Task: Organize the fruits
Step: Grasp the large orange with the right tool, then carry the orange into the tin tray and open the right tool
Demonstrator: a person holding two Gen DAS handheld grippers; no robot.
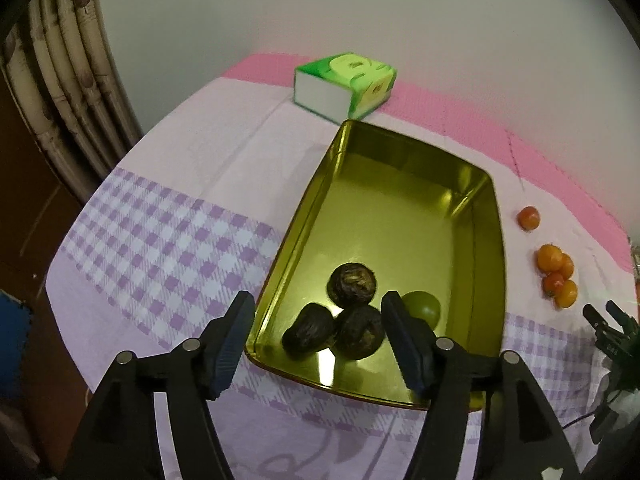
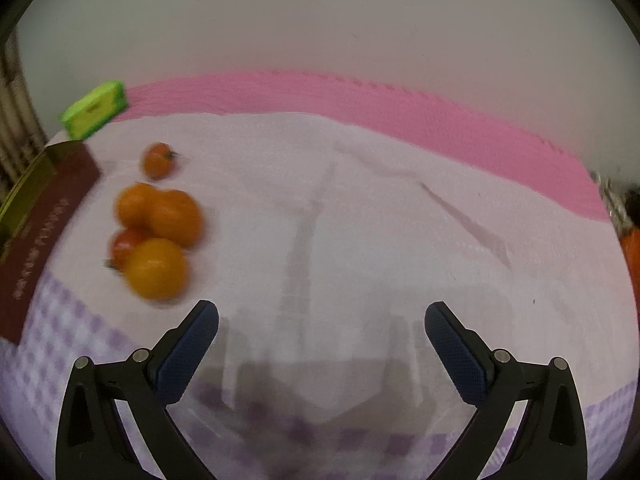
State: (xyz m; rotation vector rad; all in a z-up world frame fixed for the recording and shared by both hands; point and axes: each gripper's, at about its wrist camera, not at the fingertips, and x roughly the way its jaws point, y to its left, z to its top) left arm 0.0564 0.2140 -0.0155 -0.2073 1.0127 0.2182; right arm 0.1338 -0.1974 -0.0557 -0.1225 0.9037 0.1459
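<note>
The cluster of orange fruits [image 2: 156, 236] is seen on the cloth just right of the gold tray [image 1: 486, 264], near-left of the empty, spread right gripper [image 2: 320, 336], judged nearer than the left gripper [image 1: 318, 338], parted empty over the tray's dark fruits [image 1: 352, 320].

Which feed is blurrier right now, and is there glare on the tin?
Right wrist view: the orange tomatoes and green box are smeared by motion blur. Left wrist view: sharp, with bright reflections on the gold tin floor; fisheye bending curves the cloth edges in both.
</note>
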